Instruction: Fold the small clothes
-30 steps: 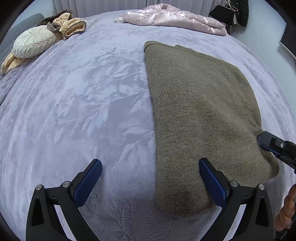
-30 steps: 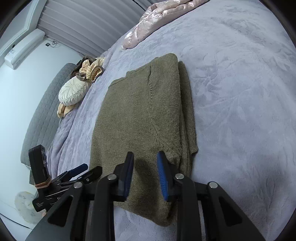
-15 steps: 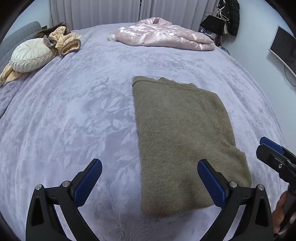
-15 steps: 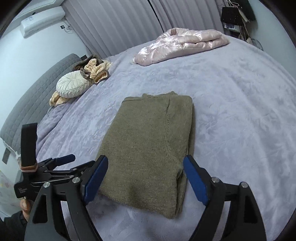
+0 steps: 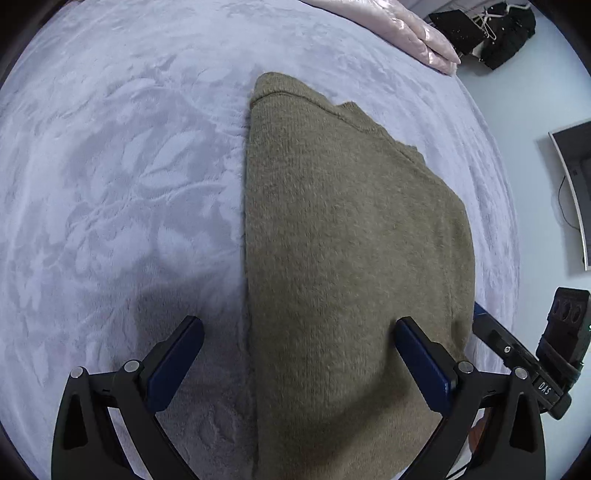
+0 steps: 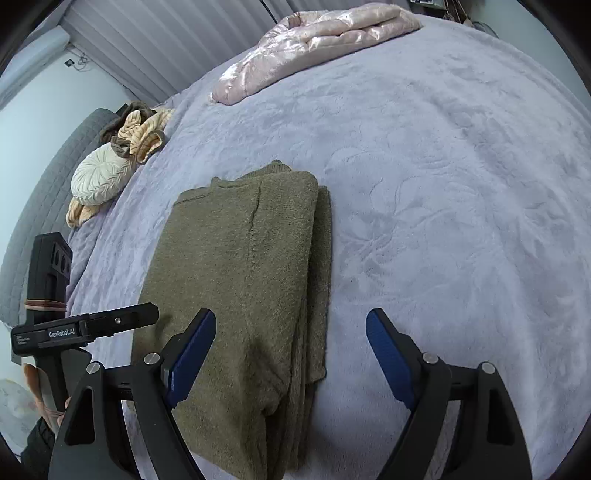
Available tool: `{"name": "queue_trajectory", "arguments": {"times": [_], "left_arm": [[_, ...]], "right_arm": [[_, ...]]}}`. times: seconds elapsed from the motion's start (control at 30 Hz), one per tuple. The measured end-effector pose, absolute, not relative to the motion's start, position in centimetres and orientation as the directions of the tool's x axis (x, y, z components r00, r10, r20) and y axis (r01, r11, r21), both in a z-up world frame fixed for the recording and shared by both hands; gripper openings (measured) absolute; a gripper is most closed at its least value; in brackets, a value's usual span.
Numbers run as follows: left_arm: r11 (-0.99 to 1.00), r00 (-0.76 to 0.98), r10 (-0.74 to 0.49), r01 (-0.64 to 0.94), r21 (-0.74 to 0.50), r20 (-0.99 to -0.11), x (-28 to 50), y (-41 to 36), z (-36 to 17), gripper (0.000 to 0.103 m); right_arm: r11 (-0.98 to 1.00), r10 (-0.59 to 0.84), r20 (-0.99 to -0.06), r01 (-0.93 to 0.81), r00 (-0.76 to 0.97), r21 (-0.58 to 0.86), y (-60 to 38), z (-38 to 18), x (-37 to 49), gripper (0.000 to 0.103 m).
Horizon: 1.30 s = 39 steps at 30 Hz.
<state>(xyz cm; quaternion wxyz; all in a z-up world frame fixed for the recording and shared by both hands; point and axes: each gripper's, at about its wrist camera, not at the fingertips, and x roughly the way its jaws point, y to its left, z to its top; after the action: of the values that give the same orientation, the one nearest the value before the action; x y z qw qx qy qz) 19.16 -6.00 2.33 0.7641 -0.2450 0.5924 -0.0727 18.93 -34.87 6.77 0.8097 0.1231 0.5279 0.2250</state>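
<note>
An olive knit sweater (image 5: 351,240) lies folded into a long strip on the lilac plush bed cover (image 5: 129,166); it also shows in the right wrist view (image 6: 240,266), with layered edges on its right side. My left gripper (image 5: 299,358) is open, low over the sweater's near left edge, one finger over the cover and one over the knit. My right gripper (image 6: 291,350) is open over the sweater's near right edge, holding nothing. Each gripper shows in the other's view, the right (image 5: 517,354) and the left (image 6: 92,328).
A pink satin jacket (image 6: 314,40) lies at the far side of the bed. A cream round cushion (image 6: 103,173) and beige-brown clothes (image 6: 142,131) sit at the far left by a grey headboard. A wall monitor (image 5: 572,192) and dark hanging items (image 5: 491,33) are to the right.
Both grippers came down close over the sweater's near end after being raised half a second ago. The right gripper went from nearly shut to open.
</note>
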Motion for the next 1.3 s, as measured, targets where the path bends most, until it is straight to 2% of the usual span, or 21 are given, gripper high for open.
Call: {"name": "queue_trajectory", "arguments": {"times": [0.07,0.17,0.23,0.27,0.3,0.4,0.53,0.67,0.8,0.83,0.87,0.9,0.93,1.0,1.1,1.3], "left_arm": [[0.856,0.298,-0.443,-0.138,-0.498,-0.845,19.2,-6.2,2.8,0.035],[0.886,0.329,-0.400,-0.100,-0.453,-0.855,18.7,-6.7,4.0,0.037],[0.907,0.342,-0.359,-0.092,-0.411,-0.868,18.3,-6.9,4.8,0.065],[0.899,0.363,-0.370,-0.093,-0.428,-0.855,17.9,-6.6,5.4,0.096],[0.882,0.413,-0.387,-0.095,-0.462,-0.824,17.4,-6.1,6.2,0.103],[0.843,0.446,-0.437,-0.101,-0.529,-0.781,17.4,-5.1,6.3,0.102],[0.869,0.355,-0.418,-0.112,-0.482,-0.836,18.7,-5.5,3.6,0.102],[0.836,0.316,-0.478,-0.124,-0.535,-0.820,19.1,-5.5,0.9,0.102],[0.867,0.305,-0.436,-0.110,-0.486,-0.847,20.0,-6.5,0.3,0.102],[0.881,0.307,-0.416,-0.097,-0.463,-0.856,20.2,-7.1,0.4,0.098],[0.894,0.309,-0.400,-0.075,-0.441,-0.863,20.3,-7.7,0.8,0.086],[0.898,0.308,-0.402,-0.051,-0.437,-0.862,20.3,-8.3,1.1,0.068],[0.898,0.304,-0.408,-0.038,-0.439,-0.861,20.5,-8.7,1.3,0.062],[0.920,0.313,-0.366,-0.020,-0.391,-0.876,20.5,-9.5,1.8,0.054],[0.935,0.334,-0.334,-0.004,-0.356,-0.881,19.7,-10.0,2.7,0.044],[0.952,0.351,-0.288,0.005,-0.306,-0.891,18.8,-10.3,4.6,0.039]], "right_arm": [[0.865,0.499,-0.806,-0.227,0.317,0.446,-34.5,5.9,19.9,0.086],[0.868,0.494,-0.814,-0.222,0.306,0.444,-33.7,5.2,20.8,0.086],[0.860,0.508,-0.808,-0.232,0.300,0.454,-33.3,4.9,20.8,0.086],[0.857,0.512,-0.805,-0.242,0.298,0.456,-33.2,4.9,20.8,0.086],[0.857,0.511,-0.807,-0.251,0.297,0.450,-33.0,4.9,20.8,0.086],[0.853,0.514,-0.805,-0.275,0.296,0.443,-32.8,5.0,20.5,0.086],[0.838,0.537,-0.796,-0.283,0.278,0.466,-32.6,4.9,20.7,0.086],[0.833,0.543,-0.794,-0.291,0.273,0.470,-32.1,4.8,21.3,0.086],[0.808,0.582,-0.780,-0.266,0.228,0.525,-32.0,3.4,22.2,0.086],[0.799,0.595,-0.778,-0.257,0.200,0.544,-31.9,2.7,22.6,0.085],[0.795,0.600,-0.779,-0.246,0.183,0.555,-31.7,2.1,22.8,0.084],[0.798,0.597,-0.783,-0.234,0.177,0.555,-31.7,1.6,23.0,0.080],[0.798,0.598,-0.781,-0.228,0.178,0.558,-31.6,1.3,23.1,0.076],[0.786,0.613,-0.771,-0.233,0.172,0.573,-31.3,1.2,23.1,0.053],[0.798,0.596,-0.781,-0.242,0.186,0.551,-30.9,1.6,22.9,0.036],[0.828,0.549,-0.804,-0.282,0.229,0.485,-30.1,4.1,22.0,0.029]]}}
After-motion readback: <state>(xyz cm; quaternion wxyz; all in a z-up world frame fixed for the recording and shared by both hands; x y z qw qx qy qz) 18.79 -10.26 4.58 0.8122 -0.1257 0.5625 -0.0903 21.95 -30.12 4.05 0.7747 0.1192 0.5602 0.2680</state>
